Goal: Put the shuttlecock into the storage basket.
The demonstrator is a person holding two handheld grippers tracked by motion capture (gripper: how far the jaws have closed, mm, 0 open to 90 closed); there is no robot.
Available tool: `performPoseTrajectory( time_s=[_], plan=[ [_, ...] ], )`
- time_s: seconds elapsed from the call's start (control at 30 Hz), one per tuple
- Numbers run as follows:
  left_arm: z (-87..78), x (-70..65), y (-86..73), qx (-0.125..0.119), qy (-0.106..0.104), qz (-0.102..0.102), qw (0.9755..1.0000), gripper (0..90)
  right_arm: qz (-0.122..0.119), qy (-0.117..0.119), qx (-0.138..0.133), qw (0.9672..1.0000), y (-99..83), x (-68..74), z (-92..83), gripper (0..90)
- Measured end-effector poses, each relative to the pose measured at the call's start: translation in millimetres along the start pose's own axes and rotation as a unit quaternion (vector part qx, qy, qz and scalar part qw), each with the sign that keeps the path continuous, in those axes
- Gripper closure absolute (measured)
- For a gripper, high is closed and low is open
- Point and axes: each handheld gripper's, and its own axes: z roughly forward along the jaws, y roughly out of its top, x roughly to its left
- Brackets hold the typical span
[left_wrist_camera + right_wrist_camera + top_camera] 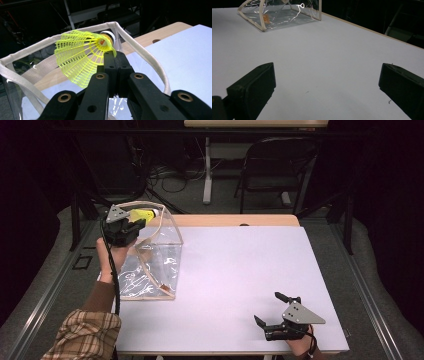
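Left gripper (134, 223) raised at table's 10 o'clock, forearm in plaid sleeve (85, 332) angled up from the near left corner. Jaws pinched tight on skirt edge of yellow shuttlecock (82, 56), held over open mouth of clear bag (155, 265); cork end points away. Bag stands on white table (240, 270) at the left side. Right gripper (267, 312) rests low at 5 o'clock, jaws spread wide, nothing between them, pointing toward bag.
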Motion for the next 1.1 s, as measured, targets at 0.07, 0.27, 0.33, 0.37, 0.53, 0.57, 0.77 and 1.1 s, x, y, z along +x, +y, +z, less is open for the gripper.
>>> performPoseTrajectory(
  time_s=[0.07,0.27,0.33,0.37,0.53,0.57,0.77,1.1],
  plan=[
    [0.6,0.1,-0.2,0.003,-0.002,0.001,1.0000,89.4,0.000,0.000,0.000,1.0000,0.0,0.0,0.0,0.4],
    [1.9,0.8,-1.1,0.007,-0.007,0.000,0.9999,89.3,0.000,0.000,0.000,1.0000,0.1,0.0,-0.1,0.4],
    [2.7,0.8,-1.7,0.010,-0.007,0.000,0.9999,89.3,0.000,0.000,0.000,1.0000,0.1,0.1,0.0,0.4],
    [3.1,1.0,-1.9,0.011,-0.008,0.000,0.9999,89.3,0.000,0.000,0.000,1.0000,0.1,0.1,0.0,0.4],
    [5.0,2.1,-2.9,0.018,-0.010,0.000,0.9998,89.3,0.000,0.000,0.000,1.0000,0.1,0.1,-0.1,0.4],
    [5.8,2.5,-3.2,0.019,-0.010,0.000,0.9998,89.3,0.000,0.000,0.000,1.0000,0.1,0.1,-0.1,0.4],
    [8.6,5.7,-4.1,0.032,-0.008,-0.004,0.9994,89.3,-0.001,0.000,0.000,1.0000,0.1,0.0,0.0,0.4],
    [14.6,9.9,-3.9,0.047,-0.008,-0.006,0.9988,89.3,-0.001,0.000,0.000,1.0000,0.0,0.1,0.3,0.4]
  ],
)
